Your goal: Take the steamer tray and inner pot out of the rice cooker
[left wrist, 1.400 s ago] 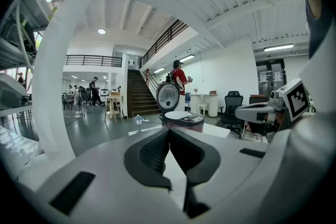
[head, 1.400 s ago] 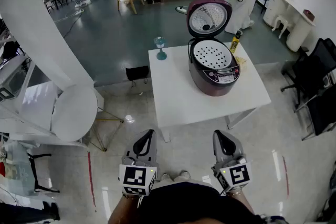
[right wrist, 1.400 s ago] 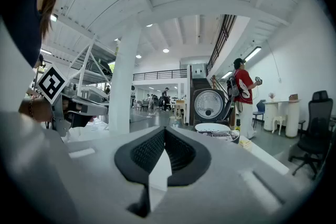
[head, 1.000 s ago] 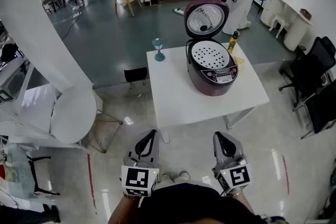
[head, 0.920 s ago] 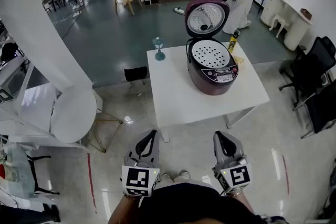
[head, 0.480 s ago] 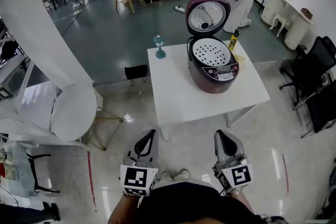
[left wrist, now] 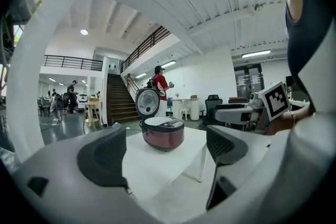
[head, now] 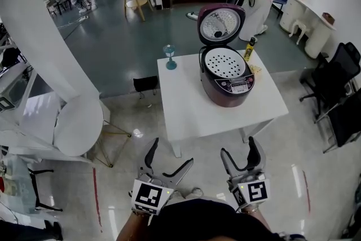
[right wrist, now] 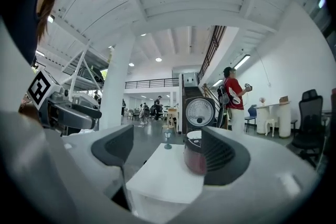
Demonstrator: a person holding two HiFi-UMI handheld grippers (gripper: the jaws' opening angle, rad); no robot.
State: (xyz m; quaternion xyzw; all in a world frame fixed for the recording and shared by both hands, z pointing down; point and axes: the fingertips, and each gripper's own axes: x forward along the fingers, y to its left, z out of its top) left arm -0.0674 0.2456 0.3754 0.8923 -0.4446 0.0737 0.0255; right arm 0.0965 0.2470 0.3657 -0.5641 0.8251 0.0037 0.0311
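Left gripper (head: pixel 171 152) and right gripper (head: pixel 240 148) are opening wide and hold nothing, well apart from the open rice cooker (head: pixel 230 86) with steamer tray (head: pixel 224 62) inside

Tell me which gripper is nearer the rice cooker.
Right. The right gripper is almost straight before the rice cooker, the left gripper off to its left; both short of the table, jaws opening, empty.

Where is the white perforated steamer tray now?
Head view: the white perforated steamer tray sits inside the open maroon rice cooker, far right on the white table.
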